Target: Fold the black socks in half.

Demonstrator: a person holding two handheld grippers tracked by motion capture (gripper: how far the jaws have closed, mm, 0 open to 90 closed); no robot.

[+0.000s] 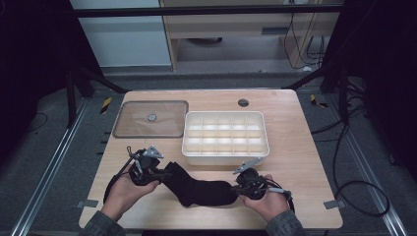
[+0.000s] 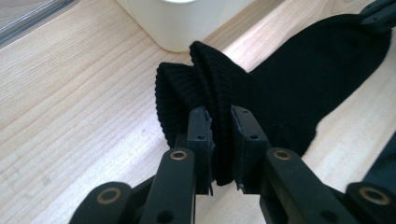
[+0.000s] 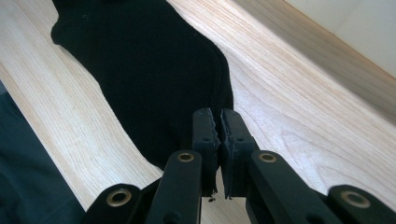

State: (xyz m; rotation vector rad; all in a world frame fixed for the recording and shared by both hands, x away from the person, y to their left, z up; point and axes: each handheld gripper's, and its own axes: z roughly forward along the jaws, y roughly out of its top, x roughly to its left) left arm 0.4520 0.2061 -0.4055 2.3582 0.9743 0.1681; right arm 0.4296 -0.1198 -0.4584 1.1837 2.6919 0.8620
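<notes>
At the near edge of the desk [image 1: 300, 162] a black sock [image 1: 196, 189] lies flat on the wood, between the person's two hands. The left tongs [image 1: 164, 173] pinch the ribbed cuff, which bunches up in folds between the jaws in the left gripper view [image 2: 222, 116]. The right tongs [image 1: 239, 188] are at the toe end; in the right gripper view [image 3: 219, 128] the jaws stand almost together with a thin edge of the sock [image 3: 154, 79] caught between them, so both ends look gripped.

Just beyond the sock stands a white box [image 1: 225, 155] split into many small compartments, and every one that can be seen is bare. To its left, further back, a clear lid [image 1: 150, 119] lies flat on the desk, off the box.

By the look of it, the work is at an early stage: the box is open and ready and the sock is held at both ends, but it is not yet folded or rolled, and nothing is stowed. What seems left is to fold the sock small, set it into a compartment, and perhaps put the lid back on.
</notes>
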